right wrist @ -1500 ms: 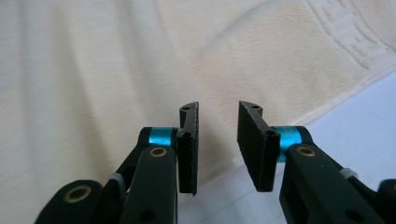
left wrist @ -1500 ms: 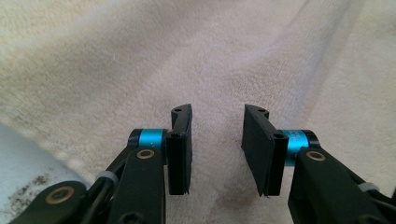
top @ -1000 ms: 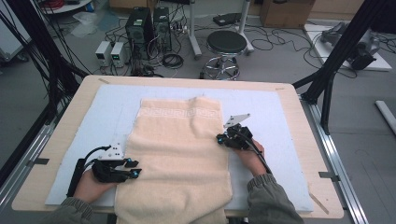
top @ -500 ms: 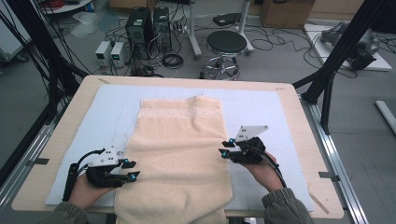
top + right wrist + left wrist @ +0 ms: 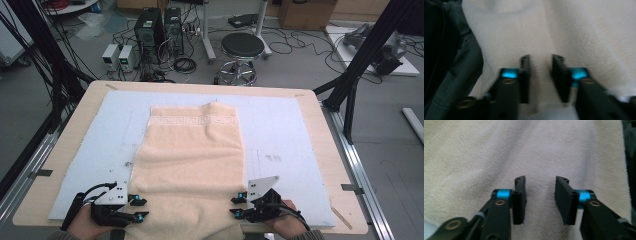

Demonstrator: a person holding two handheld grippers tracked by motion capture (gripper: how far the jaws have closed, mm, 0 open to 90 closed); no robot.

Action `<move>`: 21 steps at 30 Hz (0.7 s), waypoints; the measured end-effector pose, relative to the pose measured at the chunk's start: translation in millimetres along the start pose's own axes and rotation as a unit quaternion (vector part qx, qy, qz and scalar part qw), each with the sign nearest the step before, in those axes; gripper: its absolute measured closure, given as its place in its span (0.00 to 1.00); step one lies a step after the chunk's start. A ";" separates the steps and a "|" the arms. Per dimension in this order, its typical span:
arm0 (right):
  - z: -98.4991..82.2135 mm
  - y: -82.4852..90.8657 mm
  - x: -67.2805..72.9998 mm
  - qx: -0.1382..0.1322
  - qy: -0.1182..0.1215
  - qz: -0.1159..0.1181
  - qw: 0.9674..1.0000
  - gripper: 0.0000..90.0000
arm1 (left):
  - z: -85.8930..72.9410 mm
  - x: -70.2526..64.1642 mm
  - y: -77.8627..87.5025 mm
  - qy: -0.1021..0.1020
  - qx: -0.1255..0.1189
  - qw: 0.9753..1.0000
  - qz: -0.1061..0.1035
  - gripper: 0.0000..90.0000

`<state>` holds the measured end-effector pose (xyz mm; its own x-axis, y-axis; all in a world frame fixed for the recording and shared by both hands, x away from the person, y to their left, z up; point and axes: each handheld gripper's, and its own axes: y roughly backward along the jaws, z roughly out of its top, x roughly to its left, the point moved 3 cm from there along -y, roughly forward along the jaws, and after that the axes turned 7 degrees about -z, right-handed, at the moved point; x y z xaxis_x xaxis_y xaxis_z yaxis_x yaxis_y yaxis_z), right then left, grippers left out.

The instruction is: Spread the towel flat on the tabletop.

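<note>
A cream towel (image 5: 192,160) lies lengthwise on the pale blue mat (image 5: 280,130), and its near end hangs over the table's front edge. My left gripper (image 5: 142,209) sits at the towel's near left edge and points inward. In the left gripper view its jaws (image 5: 540,187) stand apart over the pile (image 5: 474,157); they have just been closing. My right gripper (image 5: 234,207) sits at the near right edge, facing inward. Its jaws (image 5: 540,65) have just been closing too, with a narrower gap and towel (image 5: 586,32) between them, not visibly pinched.
The wooden table (image 5: 320,145) frames the mat. Beyond its far edge are a black stool (image 5: 242,46), computer towers (image 5: 157,25) and cables on the floor. Black frame posts stand at both sides. A grey sleeve (image 5: 454,62) is beside the towel in the right gripper view.
The right gripper moved from the middle of the towel's right edge toward me to the near right corner. The left gripper slid a little along the near left edge. The towel lies as before.
</note>
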<state>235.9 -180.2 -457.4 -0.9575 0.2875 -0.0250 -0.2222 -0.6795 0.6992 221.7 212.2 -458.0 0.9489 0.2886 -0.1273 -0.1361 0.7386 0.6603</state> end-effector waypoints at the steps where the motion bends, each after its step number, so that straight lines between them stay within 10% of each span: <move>1: -0.2 -0.6 0.2 -0.010 -0.002 -0.002 1.000 0.92 | -0.5 2.4 0.6 0.009 -0.003 1.000 -0.005 0.82; 4: 2.2 1.1 -1.3 0.000 -0.010 0.008 1.000 0.95 | 1.2 5.1 0.2 0.018 0.002 1.000 -0.011 0.95; 12: 8.5 26.6 25.0 -0.028 0.011 0.010 0.999 0.95 | 5.4 -14.3 18.3 0.002 -0.009 1.000 -0.014 0.96; 17: 19.7 47.4 49.4 -0.056 0.031 0.053 0.997 0.84 | 12.5 -32.2 40.9 -0.010 -0.028 0.999 -0.028 0.91; 21: 25.2 55.4 35.6 -0.071 0.018 0.003 0.997 0.76 | 9.6 -28.3 41.9 0.000 -0.040 0.999 -0.013 0.74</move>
<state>194.2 -190.6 -401.6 -0.9644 0.2600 -0.0492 -0.2380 -0.7709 0.5908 191.8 229.1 -419.6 0.9523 0.2688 -0.1445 -0.1330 0.7918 0.5962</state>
